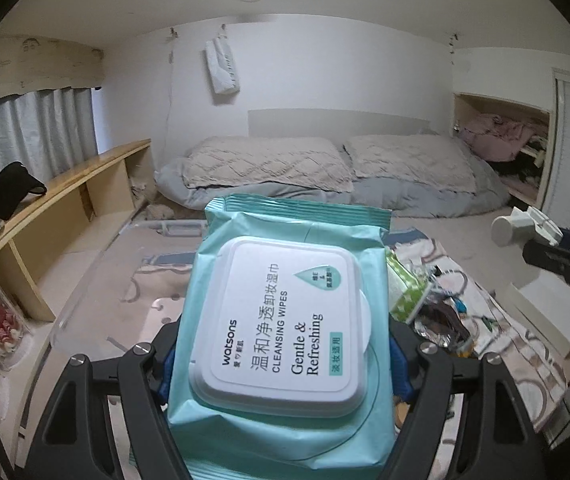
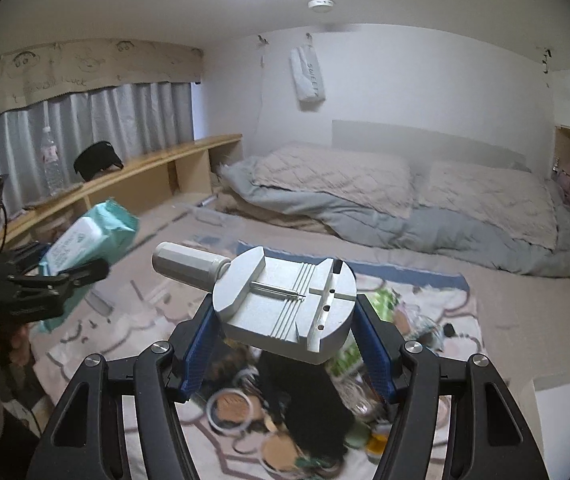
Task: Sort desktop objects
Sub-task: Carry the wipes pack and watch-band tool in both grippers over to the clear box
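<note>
My left gripper (image 1: 285, 344) is shut on a teal pack of Watsons cleansing wipes (image 1: 285, 320) with a white lid, held in the air; the pack also shows in the right wrist view (image 2: 89, 236). My right gripper (image 2: 285, 336) is shut on a grey metal watch-link tool (image 2: 285, 304) with a round knob handle, held above a pile of small objects (image 2: 305, 412) on a patterned cloth (image 2: 457, 308). That tool shows at the right in the left wrist view (image 1: 525, 228).
A clear plastic bin (image 1: 85, 292) lies left of the cloth. A green tissue pack (image 1: 405, 284) lies in the pile. A wooden shelf (image 1: 65, 196) with a black cap runs along the left. Bedding (image 2: 405, 208) lies behind. A white box (image 2: 565, 404) sits at right.
</note>
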`<state>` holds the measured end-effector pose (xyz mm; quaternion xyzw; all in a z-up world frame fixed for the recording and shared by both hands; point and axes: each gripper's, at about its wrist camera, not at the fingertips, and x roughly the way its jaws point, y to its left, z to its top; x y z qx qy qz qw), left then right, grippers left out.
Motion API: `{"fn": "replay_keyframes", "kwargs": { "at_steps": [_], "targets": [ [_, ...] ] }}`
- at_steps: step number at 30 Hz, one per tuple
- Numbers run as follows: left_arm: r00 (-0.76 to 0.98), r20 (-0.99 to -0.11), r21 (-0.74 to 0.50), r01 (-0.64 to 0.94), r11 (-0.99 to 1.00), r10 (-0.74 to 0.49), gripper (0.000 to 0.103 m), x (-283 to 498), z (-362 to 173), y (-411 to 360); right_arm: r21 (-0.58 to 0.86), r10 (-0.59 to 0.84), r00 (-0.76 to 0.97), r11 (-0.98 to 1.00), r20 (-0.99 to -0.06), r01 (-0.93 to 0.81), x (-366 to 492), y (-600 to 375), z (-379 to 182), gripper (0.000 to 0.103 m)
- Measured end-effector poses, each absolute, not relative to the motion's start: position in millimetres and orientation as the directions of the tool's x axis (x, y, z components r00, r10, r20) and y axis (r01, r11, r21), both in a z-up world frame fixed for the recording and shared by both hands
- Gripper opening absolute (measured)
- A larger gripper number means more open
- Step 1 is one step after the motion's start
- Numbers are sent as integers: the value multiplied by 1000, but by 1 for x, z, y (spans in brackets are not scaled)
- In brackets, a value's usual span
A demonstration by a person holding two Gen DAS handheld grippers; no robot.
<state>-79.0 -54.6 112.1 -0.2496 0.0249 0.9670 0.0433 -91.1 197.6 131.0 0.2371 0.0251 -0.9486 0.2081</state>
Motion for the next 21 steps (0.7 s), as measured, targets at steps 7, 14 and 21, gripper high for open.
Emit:
{"fn": "replay_keyframes", "kwargs": {
  "at_steps": [7, 14, 21],
  "targets": [
    [-889, -457, -20, -29, -999, 35, 78, -115, 113, -85, 78, -404, -802, -907, -440, 414, -117, 160, 140, 66],
    [-897, -441, 17, 36, -999, -40, 78, -160, 104, -119, 126, -437, -786, -895, -436, 428, -153, 126, 129, 66],
    [-859, -505, 22, 82, -996, -82, 78, -222, 90, -150, 158, -450, -749, -889, -486, 431, -200, 99, 106, 66]
  ]
}}
